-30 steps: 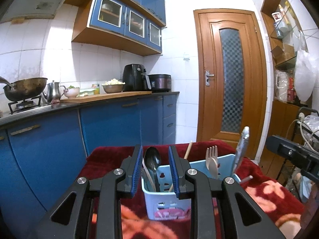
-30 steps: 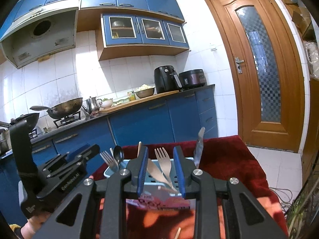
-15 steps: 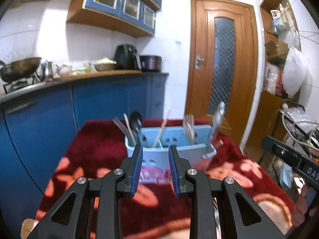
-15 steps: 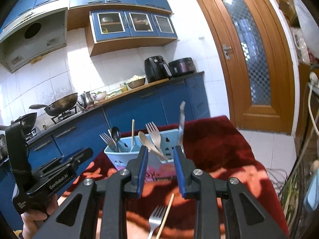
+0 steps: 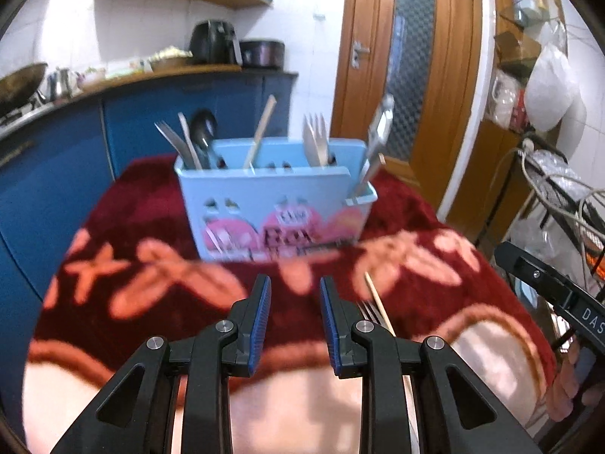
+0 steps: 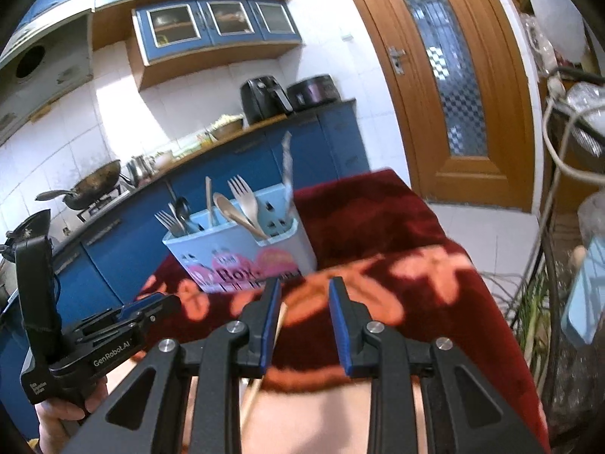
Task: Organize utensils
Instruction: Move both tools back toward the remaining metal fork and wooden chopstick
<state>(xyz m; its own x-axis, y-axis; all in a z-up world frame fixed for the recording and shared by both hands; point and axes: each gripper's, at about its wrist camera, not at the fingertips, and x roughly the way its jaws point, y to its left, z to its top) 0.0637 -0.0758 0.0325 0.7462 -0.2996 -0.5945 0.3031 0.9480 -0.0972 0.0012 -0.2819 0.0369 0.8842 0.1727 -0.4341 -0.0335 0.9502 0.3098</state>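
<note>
1. Since a second ago both of your grippers have dropped and tipped down toward the tabletop (image 5: 435, 227); the utensil holder (image 5: 272, 204), which then sat right behind the fingers, now stands clear beyond them, and loose pieces on the cloth have come into view.
2. The holder is a pale blue plastic box with slots and a pink printed front, standing upright on the far half of the tabletop. Metal forks, a dark spoon, wooden sticks, a wooden fork (image 5: 315, 140) and a wooden spoon (image 6: 234, 213) poke up from its compartments.
3. A loose chopstick (image 5: 378, 302) lies on the cloth just right of your left gripper (image 5: 295, 321), beside a metal fork (image 5: 372, 312) partly hidden behind the right finger.
4. Your left gripper's fingers stand a little apart with nothing between the blue ribbed pads.
5. Your right gripper (image 6: 304, 321) is likewise slightly parted and empty; the chopstick runs under its left finger.
6. The cloth is a plush dark red with pink flowers and a pale border.
7. Blue kitchen cabinets (image 5: 56, 189) stand behind and a wooden door (image 5: 412, 75) at the right.
</note>
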